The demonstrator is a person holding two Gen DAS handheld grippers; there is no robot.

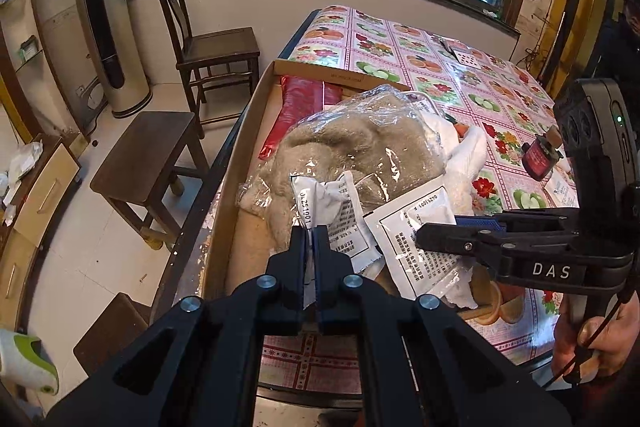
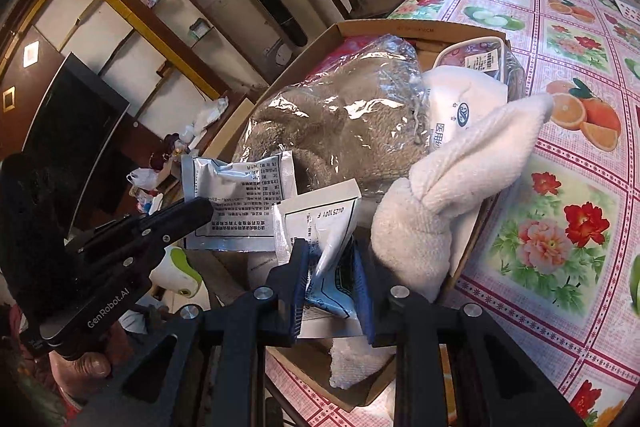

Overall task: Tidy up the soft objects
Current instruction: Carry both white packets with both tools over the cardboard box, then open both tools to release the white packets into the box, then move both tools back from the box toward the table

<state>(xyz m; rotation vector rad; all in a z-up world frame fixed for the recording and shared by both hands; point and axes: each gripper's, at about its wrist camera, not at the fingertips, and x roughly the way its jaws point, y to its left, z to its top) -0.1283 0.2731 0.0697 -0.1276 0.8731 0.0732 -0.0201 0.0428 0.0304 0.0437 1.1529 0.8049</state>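
A cardboard box (image 1: 240,131) on the table holds a beige fleece in a clear plastic bag (image 1: 352,147) (image 2: 332,123), a white towel (image 2: 460,179), a red packet (image 1: 300,103) and a white gauze pack (image 2: 452,111). Over the box's near end my left gripper (image 1: 310,229) is shut on a crumpled white printed sachet (image 1: 324,203) (image 2: 240,203). Just to its right, my right gripper (image 2: 330,259) pinches a second white sachet (image 2: 320,223) (image 1: 416,239) between its blue pads. The two sachets overlap slightly above the fleece.
The table's floral oilcloth (image 1: 440,67) stretches away right of the box, with a small red-labelled bottle (image 1: 538,157) and a card (image 1: 466,57) on it. Left of the table stand a wooden chair (image 1: 212,47), a stool (image 1: 148,155) and a tower air conditioner (image 1: 104,7).
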